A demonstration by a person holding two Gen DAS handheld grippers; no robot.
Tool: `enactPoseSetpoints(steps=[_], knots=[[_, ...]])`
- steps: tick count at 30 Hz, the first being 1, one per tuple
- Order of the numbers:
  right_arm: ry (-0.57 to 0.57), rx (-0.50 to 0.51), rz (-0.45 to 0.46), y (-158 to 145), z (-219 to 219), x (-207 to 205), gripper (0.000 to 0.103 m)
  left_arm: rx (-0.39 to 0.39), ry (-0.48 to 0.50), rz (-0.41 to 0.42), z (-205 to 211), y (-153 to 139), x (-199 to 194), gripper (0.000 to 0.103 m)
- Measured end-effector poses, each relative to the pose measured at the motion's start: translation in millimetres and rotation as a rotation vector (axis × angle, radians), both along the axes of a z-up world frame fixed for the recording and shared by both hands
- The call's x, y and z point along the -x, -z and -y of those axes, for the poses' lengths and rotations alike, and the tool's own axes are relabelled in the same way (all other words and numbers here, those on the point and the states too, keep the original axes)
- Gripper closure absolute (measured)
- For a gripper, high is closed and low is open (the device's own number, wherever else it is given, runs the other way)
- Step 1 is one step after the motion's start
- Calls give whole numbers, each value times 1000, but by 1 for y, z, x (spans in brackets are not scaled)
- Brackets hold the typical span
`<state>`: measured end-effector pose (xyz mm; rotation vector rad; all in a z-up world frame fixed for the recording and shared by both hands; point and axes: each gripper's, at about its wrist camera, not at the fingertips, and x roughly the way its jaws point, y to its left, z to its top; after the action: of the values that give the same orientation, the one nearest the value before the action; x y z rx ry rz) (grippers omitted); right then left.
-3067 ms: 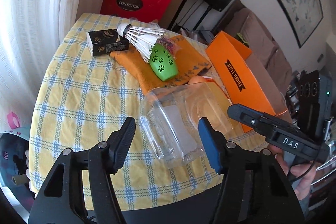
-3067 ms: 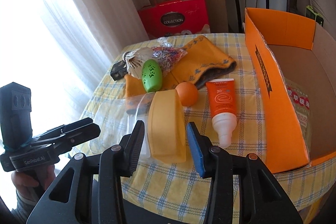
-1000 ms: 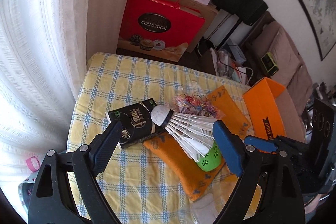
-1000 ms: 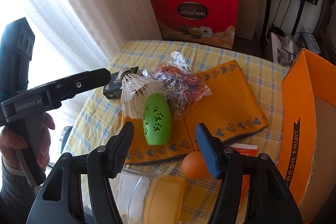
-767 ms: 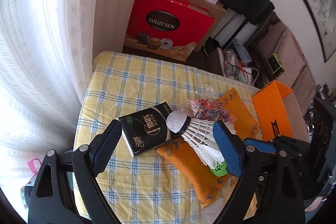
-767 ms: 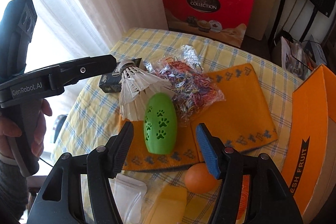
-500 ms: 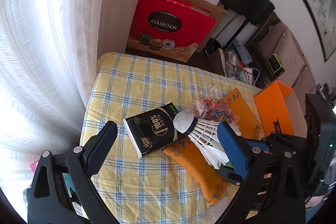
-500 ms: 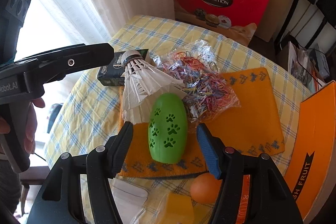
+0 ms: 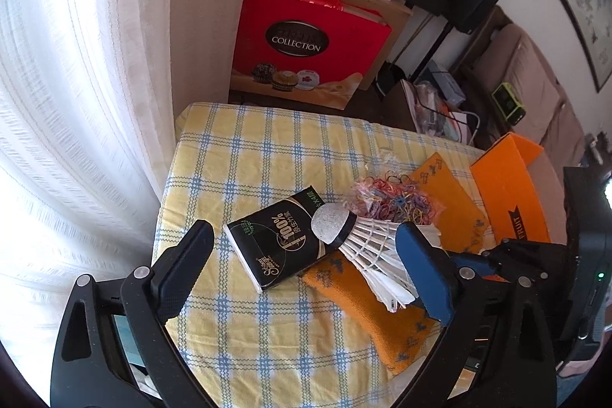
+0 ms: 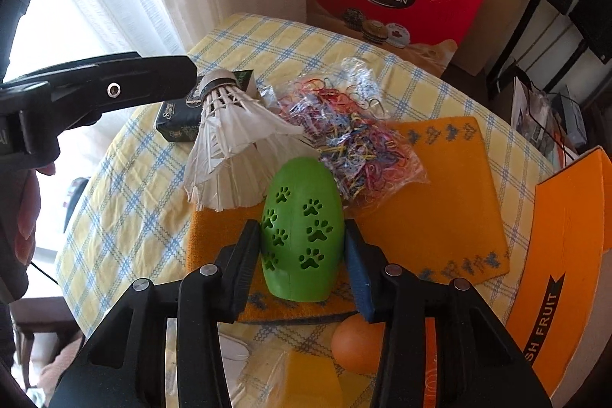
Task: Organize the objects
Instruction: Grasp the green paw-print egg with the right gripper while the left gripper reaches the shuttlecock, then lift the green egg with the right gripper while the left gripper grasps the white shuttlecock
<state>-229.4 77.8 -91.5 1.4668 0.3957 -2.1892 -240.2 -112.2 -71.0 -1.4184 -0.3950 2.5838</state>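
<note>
The right gripper (image 10: 302, 255) is shown with its jaws just closed onto the sides of a green egg-shaped case (image 10: 304, 232), which lies on an orange cloth (image 10: 440, 209) on the checked tablecloth (image 9: 275, 155). The left gripper (image 9: 304, 272) is held wide, nothing gripped, above a black packet (image 9: 279, 249) and a shuttlecock (image 9: 367, 247) whose cork tip rests on the packet. A bag of coloured bands (image 10: 344, 125) lies beside the case; an orange box (image 10: 566, 255) stands at the right.
</note>
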Motion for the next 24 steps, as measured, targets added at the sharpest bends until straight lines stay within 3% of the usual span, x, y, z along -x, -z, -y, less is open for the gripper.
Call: enactPoseSetpoints(steps=[5,10,19,21,23,24], knots=[[40,50,-15,-15,-15,-2,59,-81,-14,50,-6,6,4,8],[75,101,-36,-31,-30,-8,59,-95,-28,111,-19,16,10,18],[83,147,-58,-44,-43,-27,59,-194,-140,176,-19,23,31,18],[84,151,-62,-46,-45,-31,59,-178,-149,181,-22,24,34,19],[86,159,-66,-48,-47,-34,59,-128,-155,177,-27,24,35,28],[89,163,-68,-49,-49,-36,59,-101,-159,174,-29,24,35,38]])
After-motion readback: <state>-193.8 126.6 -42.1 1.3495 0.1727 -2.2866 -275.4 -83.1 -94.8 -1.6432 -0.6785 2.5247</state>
